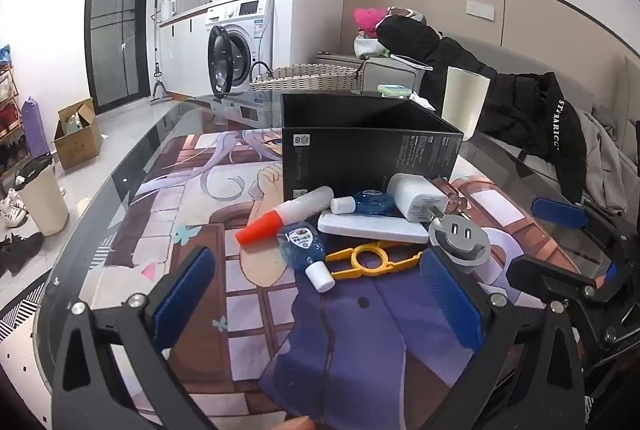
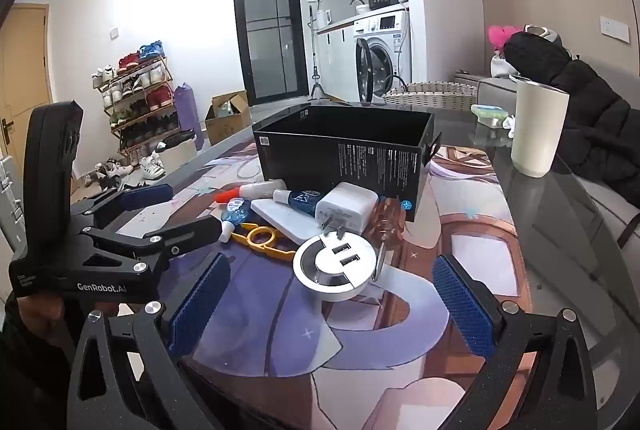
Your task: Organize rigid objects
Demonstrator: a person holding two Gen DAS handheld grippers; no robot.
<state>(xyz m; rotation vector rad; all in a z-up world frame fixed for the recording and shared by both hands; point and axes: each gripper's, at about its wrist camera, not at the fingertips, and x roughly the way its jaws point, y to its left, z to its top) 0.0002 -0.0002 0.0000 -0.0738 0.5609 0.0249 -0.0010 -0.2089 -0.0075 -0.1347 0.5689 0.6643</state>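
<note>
An open black box [image 1: 368, 145] stands on the glass table; it also shows in the right wrist view [image 2: 344, 149]. In front of it lies a heap: a white tube with a red cap [image 1: 284, 214], two blue correction-tape dispensers [image 1: 306, 250] [image 1: 366, 202], a white flat block [image 1: 372, 228], a white charger plug [image 1: 416, 197], a yellow clip [image 1: 372, 262], a round grey USB socket [image 1: 460, 240] [image 2: 336, 262] and an amber-handled screwdriver [image 2: 386, 222]. My left gripper [image 1: 320, 294] is open and empty just short of the heap. My right gripper [image 2: 332, 306] is open and empty before the socket.
A white tumbler [image 2: 538, 125] stands at the right of the table, with a black jacket [image 2: 592, 117] on the sofa behind it. A woven basket [image 1: 308, 77] and a green-lidded container [image 1: 394, 91] sit beyond the box. The table edge runs along the left.
</note>
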